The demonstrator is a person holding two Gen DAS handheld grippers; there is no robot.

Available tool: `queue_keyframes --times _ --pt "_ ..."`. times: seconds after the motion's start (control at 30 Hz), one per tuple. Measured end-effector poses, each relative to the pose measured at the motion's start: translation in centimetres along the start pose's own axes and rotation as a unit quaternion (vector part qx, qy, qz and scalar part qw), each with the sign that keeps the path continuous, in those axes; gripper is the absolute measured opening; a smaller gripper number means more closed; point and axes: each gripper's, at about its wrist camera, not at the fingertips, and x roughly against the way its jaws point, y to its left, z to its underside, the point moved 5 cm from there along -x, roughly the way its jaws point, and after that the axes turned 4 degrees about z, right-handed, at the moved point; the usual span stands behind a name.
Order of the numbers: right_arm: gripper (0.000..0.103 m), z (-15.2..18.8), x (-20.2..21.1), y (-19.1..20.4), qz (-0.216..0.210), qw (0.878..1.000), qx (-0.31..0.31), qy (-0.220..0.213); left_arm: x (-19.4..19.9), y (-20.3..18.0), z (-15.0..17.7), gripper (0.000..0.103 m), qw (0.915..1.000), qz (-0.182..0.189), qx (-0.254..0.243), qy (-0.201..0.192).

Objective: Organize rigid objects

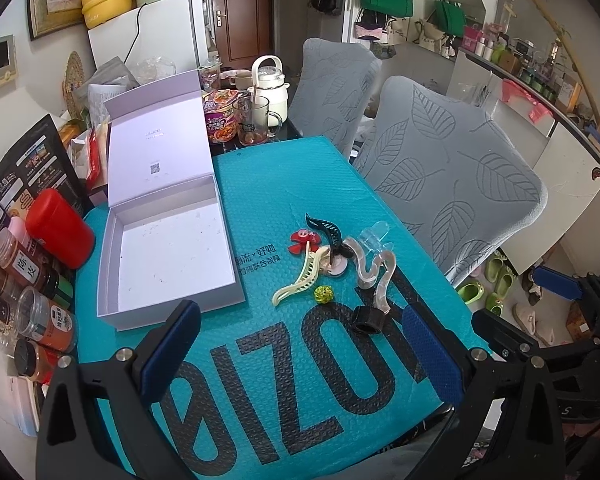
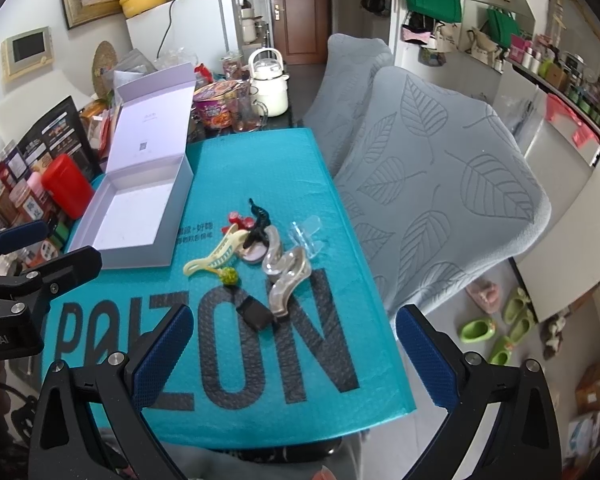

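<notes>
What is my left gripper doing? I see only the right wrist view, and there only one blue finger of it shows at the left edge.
Observer: The left gripper is open with nothing between its fingers. It hovers over the near part of the teal mat.
Operator: Is the small black thing in front a flat piece?
Observer: No. In the left wrist view the black piece looks like a short ring, hollow through the middle.
Operator: What stands behind that blue finger, near the red container?
Observer: In front of the red container stands a row of jars; one jar holds orange powder.
</notes>
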Motion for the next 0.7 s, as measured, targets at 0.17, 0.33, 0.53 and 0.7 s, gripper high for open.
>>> queue_keyframes --times 0.17,0.33,0.53,0.7 --pt "0.103 0.1 0.0 -0.1 0.002 1.0 -0.001 0.001 0.0 -0.1 0.0 0.103 1.0 0.003 0.0 0.001" --pt "0.103 0.1 0.0 -0.1 0.005 1.0 0.0 0.002 -0.1 -0.1 0.0 0.103 1.0 0.005 0.002 0.002" --pt "0.103 0.3 -0.4 -0.2 0.004 1.0 -0.004 0.008 -0.6 0.0 0.0 0.103 0.9999 0.012 0.003 0.007" --pt "0.103 0.2 -0.9 -0.5 0.004 1.0 -0.007 0.013 -1.3 -0.2 -0.5 0.103 0.9997 0.025 0.003 0.007"
